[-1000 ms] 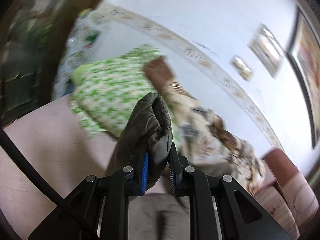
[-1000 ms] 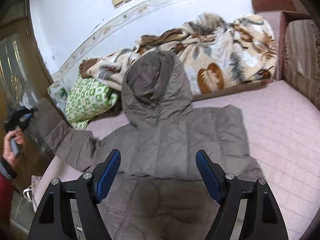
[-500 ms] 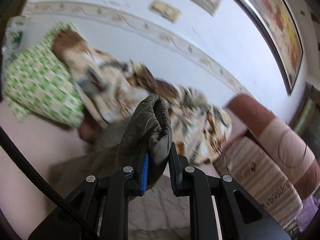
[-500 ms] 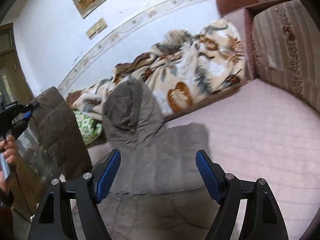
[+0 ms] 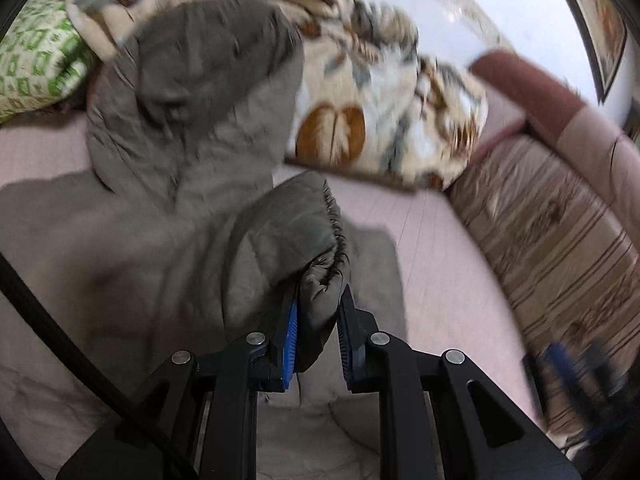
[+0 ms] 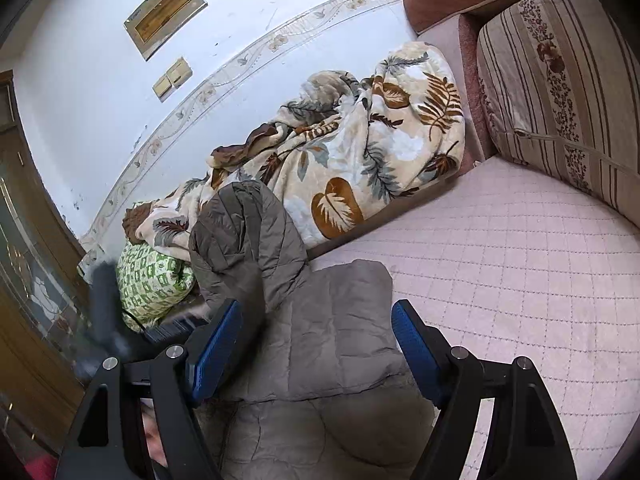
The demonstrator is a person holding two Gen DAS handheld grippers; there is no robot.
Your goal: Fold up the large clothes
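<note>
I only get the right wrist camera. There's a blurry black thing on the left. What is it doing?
Observer: That is the left gripper, shut on the jacket's sleeve cuff.
Child: Is the sleeve over the jacket?
Observer: Yes, the cuff hangs above the jacket body, near its middle.
Child: What's on the wall to the right that I can't see?
Observer: A dark-framed picture hangs above the sofa arm.

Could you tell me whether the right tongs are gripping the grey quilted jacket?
No, the right tongs stand open above the grey quilted jacket, pads clear of it.
</note>
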